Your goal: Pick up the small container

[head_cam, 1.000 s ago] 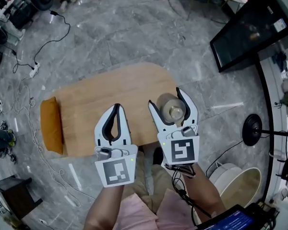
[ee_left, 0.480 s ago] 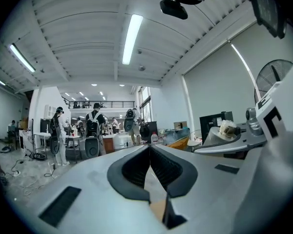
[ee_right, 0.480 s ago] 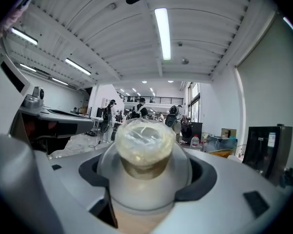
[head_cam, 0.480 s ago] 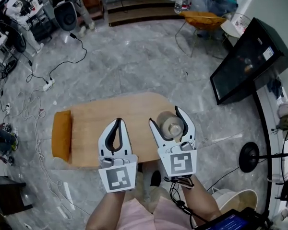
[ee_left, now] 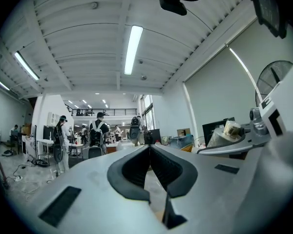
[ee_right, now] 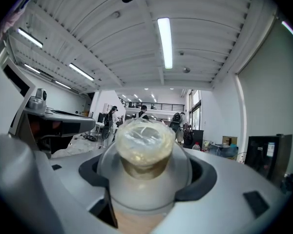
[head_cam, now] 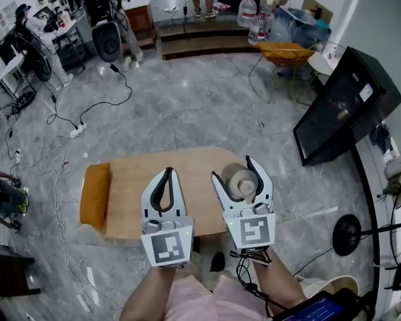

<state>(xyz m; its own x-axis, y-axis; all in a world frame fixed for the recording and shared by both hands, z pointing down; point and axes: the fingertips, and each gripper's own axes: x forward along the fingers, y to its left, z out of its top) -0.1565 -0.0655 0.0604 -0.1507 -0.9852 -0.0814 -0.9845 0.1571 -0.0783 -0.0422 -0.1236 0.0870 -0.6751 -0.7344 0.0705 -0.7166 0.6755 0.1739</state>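
**Small container in my right claw, apparently off the surface**

From the head view, my right claw (head_cam: 232, 168) was clamped around the small container (head_cam: 239, 181), over the near right corner of the wooden surface (head_cam: 130, 192). My left claw (head_cam: 166, 172) hovered beside it with its jaws pressed together on nothing. An orange cushion (head_cam: 93, 196) lay at the surface's far left end.

In the left gripper view, my left claw (ee_left: 149, 152) showed its black pads meeting at the tips, with only the hall beyond.

In the right gripper view, my right claw (ee_right: 146, 179) gripped the small container (ee_right: 143, 143) by its pale body, its crinkled clear cover facing outward. Only room and ceiling showed behind it, so I judged the pick-up essentially done.
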